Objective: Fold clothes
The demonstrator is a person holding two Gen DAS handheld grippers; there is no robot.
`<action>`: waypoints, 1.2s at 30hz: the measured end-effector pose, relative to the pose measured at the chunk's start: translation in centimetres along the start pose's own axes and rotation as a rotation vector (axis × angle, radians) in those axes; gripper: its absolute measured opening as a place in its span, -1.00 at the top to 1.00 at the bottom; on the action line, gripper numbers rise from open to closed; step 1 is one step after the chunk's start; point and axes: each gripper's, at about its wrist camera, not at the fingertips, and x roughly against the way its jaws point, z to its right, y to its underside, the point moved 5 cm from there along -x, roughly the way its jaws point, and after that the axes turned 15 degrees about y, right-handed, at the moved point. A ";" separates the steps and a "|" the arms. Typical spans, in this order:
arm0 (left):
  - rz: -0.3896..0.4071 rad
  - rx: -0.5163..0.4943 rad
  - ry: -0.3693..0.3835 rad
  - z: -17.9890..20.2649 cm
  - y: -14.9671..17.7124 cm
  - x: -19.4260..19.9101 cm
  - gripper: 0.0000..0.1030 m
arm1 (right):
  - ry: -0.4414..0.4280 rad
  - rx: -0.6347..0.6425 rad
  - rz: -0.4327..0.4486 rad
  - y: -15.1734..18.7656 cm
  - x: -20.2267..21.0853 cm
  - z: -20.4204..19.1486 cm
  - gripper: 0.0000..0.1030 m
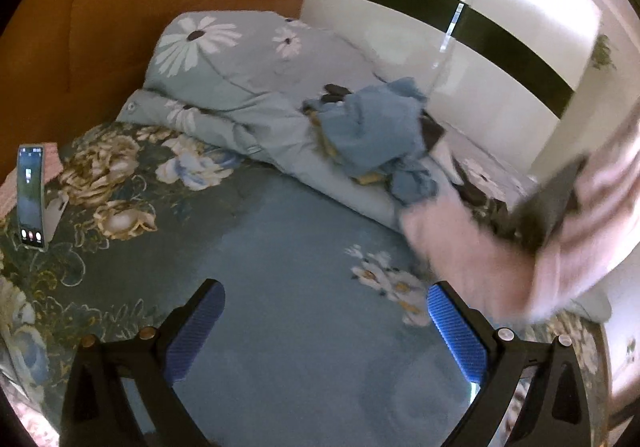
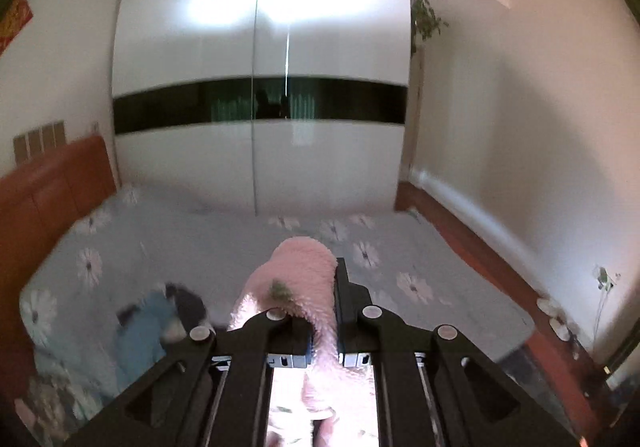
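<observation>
My right gripper (image 2: 320, 287) is shut on a fluffy pink garment (image 2: 298, 279), which bulges over the fingers and hangs down below them. In the left wrist view that pink garment (image 1: 472, 247) hangs blurred at the right, held up by the right gripper (image 1: 548, 203), its lower end reaching the bed. My left gripper (image 1: 326, 311) is open and empty above the blue floral bedsheet (image 1: 280, 247), left of the garment. A crumpled blue garment (image 1: 376, 127) lies with other clothes on the folded quilt.
A folded grey-blue daisy quilt (image 1: 224, 87) lies across the bed by the brown headboard (image 1: 120, 7). A phone (image 1: 31, 195) stands propped at the left edge. A white wardrobe (image 2: 260, 127) with a black band stands beyond the bed.
</observation>
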 end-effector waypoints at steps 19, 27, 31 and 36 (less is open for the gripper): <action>-0.165 -0.145 0.046 6.5 6.4 3.0 -1.00 | 0.131 0.052 -0.431 32.7 0.9 21.4 0.81; -0.190 -0.176 0.029 6.8 6.8 2.5 -1.00 | 0.184 -0.044 -0.699 46.7 -0.9 25.7 0.74; -0.226 -0.169 0.002 5.7 7.2 1.7 -1.00 | 0.185 -0.097 -0.713 49.4 1.0 26.8 0.46; -0.283 -0.169 -0.050 3.8 7.7 0.7 -1.00 | 0.224 -0.152 -0.681 50.2 4.7 29.2 0.02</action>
